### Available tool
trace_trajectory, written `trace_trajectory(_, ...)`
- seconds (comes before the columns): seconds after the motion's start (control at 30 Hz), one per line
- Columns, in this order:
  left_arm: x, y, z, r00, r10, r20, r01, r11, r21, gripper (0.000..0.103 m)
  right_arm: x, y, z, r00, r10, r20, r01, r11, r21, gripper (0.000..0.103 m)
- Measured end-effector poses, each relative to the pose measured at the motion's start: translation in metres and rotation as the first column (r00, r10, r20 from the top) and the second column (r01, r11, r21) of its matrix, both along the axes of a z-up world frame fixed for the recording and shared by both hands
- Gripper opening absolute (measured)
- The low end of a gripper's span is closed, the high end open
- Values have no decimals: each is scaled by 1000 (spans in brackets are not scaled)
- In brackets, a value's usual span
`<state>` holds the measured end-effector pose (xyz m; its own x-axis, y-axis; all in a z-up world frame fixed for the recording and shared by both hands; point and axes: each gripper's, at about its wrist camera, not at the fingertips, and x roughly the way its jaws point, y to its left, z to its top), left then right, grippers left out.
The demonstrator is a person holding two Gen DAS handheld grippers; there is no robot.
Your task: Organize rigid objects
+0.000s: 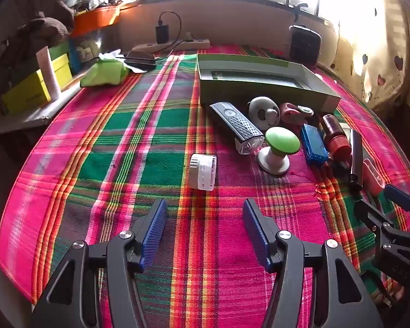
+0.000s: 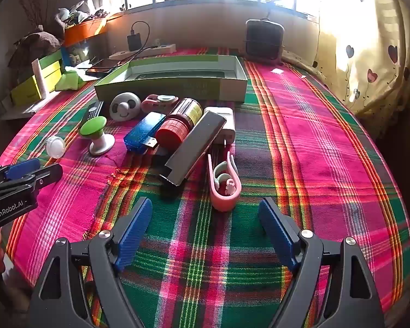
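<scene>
Both my claws hover over the plaid cloth (image 2: pixel 314 136), tilted down, nothing in either. Left gripper (image 1: pixel 205 227) is spread wide w/ bare cloth between the pads; right gripper (image 2: pixel 205 229) likewise spread, empty.

The stuff to sort sits in a loose clump just near of the green box (image 2: pixel 172 82), which lies open-topped at the far middle of the cloth. Looks like the box is where things should go, hence the pile parked right at its near wall. In the clump: green-topped knob (image 2: pixel 95 134) upright on its white base, blue USB stick (image 2: pixel 142 134), red-capped jar (image 2: pixel 180 123) on its side, dark flat bar (image 2: pixel 196 147) leaning across a white block, black remote (image 1: pixel 236 125), round white face toy (image 2: pixel 124 106). Pink clip (image 2: pixel 225 183) lies nearest my right claw, so prob. the easy first pick. White round cap (image 1: pixel 203 170) sits apart, straight ahead of my left claw.

Cloth is soft, woven, a bit rumpled, so small items may tip or drag. Room: barred window far side, strong glare, heart-print curtain (image 2: pixel 369 63) right, boxes and clutter far left, power strip (image 1: pixel 175 45) by the wall.
</scene>
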<state>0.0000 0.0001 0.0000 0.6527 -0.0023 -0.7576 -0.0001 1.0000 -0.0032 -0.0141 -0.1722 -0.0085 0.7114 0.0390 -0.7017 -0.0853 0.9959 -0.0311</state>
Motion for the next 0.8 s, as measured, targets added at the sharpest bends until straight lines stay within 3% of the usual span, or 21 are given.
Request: trace_trajectory(0.8,0,0,0,1000,2,6,-2,1000,-1,57,-2,0,0,1000,1,5,-1,1000,1,81)
